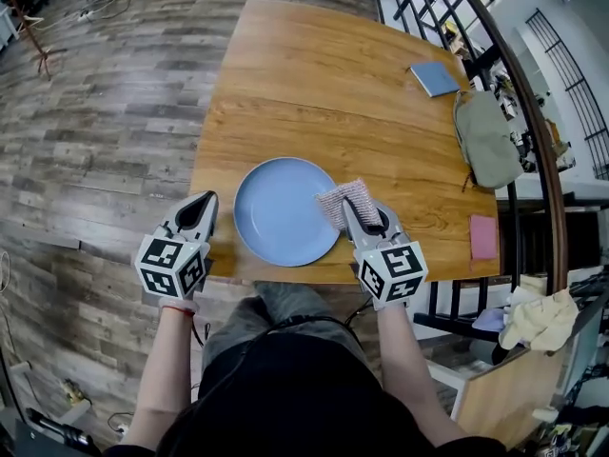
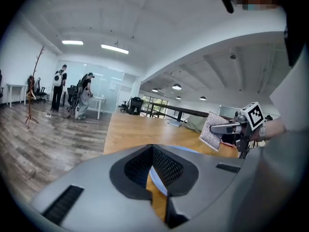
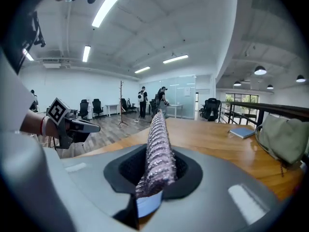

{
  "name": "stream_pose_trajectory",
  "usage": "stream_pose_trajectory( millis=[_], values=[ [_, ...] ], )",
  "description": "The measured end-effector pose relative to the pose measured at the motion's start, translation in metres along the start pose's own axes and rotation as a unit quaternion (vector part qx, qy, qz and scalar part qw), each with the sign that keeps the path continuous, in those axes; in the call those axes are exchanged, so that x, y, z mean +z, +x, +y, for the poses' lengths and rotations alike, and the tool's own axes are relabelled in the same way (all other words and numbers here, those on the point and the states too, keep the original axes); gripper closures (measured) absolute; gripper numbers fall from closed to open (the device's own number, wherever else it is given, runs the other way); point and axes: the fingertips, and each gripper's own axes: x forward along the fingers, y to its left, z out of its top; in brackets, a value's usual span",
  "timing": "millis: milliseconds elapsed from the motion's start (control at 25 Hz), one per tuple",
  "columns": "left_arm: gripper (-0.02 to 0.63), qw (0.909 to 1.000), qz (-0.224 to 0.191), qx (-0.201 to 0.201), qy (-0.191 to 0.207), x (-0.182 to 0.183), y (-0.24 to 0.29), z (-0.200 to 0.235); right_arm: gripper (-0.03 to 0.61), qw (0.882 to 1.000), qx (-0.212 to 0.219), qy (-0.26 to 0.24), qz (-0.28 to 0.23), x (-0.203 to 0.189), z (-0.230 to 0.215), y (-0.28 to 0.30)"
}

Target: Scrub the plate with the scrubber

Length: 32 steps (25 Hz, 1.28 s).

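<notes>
Head view, from 9 o'clock across:
- Plank floor (image 1: 105,112) borders the table (image 1: 314,74) along its 9 o'clock edge.
- Left gripper (image 1: 204,200) is over the table's near-left corner, just beside the plate (image 1: 276,212) at the plate's 9 o'clock. Not touching the rim.
- Plate lies flat, its 6 o'clock rim close to the table's near edge.
- Right gripper (image 1: 364,219) is at the plate's 3 o'clock, with the scrubber (image 1: 341,199) over that rim.
- Bare wood runs from the plate toward 12 o'clock.
- Notebook (image 1: 435,77) and bag (image 1: 485,139) line the 3 o'clock edge. A pink pad (image 1: 483,237) lies nearer.

Left gripper view only:
- Left gripper (image 2: 152,151) tongs are closed together and hold nothing.
- A sliver of plate (image 2: 157,180) shows below them.
- At 3 o'clock, the right gripper (image 2: 231,128) carries the scrubber (image 2: 210,129) flat-on.
- People (image 2: 60,88) stand far off at 10 o'clock.

Right gripper view only:
- Right gripper (image 3: 157,164) tongs are clamped on the scrubber (image 3: 158,139), which stands edge-on and upright.
- Left gripper (image 3: 79,125) is at 9 o'clock.
- Bag (image 3: 282,139) is at 3 o'clock.
</notes>
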Motion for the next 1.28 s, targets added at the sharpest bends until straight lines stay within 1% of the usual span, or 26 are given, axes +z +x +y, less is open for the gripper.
stream_pose_trajectory(
  millis=[80,280,480,640,760,880,1000,1120,1280],
  values=[
    [0.617,0.9993,-0.028,-0.004,0.025,0.019,-0.003,-0.003,0.505,1.0,-0.011,-0.001,-0.027,0.017,-0.002,-0.006],
    [0.617,0.9963,-0.073,-0.009,0.043,0.061,-0.004,-0.009,0.505,0.997,-0.032,-0.005,-0.076,0.054,-0.01,-0.018],
    [0.617,0.992,-0.117,-0.009,0.046,0.1,-0.011,-0.014,0.503,0.99,-0.037,-0.011,-0.132,0.093,-0.01,-0.033],
    [0.617,0.9881,-0.147,-0.009,0.046,0.129,-0.017,-0.016,0.503,0.987,-0.039,-0.01,-0.155,0.119,-0.008,-0.038],
    [0.617,0.9864,-0.157,-0.01,0.047,0.144,-0.023,-0.02,0.503,0.985,-0.039,-0.004,-0.165,0.133,-0.006,-0.043],
    [0.617,0.9858,-0.161,-0.006,0.047,0.152,-0.03,-0.02,0.503,0.984,-0.042,-0.015,-0.173,0.144,-0.002,-0.049],
    [0.617,0.9865,-0.159,0.004,0.038,0.152,-0.039,-0.015,0.503,0.983,-0.046,-0.026,-0.178,0.153,0.002,-0.055],
    [0.617,0.9862,-0.164,0.003,0.024,0.15,-0.047,-0.012,0.503,0.981,-0.05,-0.029,-0.185,0.158,0.005,-0.062],
    [0.617,0.9852,-0.169,0.001,0.028,0.156,-0.054,-0.016,0.503,0.981,-0.055,-0.03,-0.186,0.161,0.006,-0.066]
  ],
)
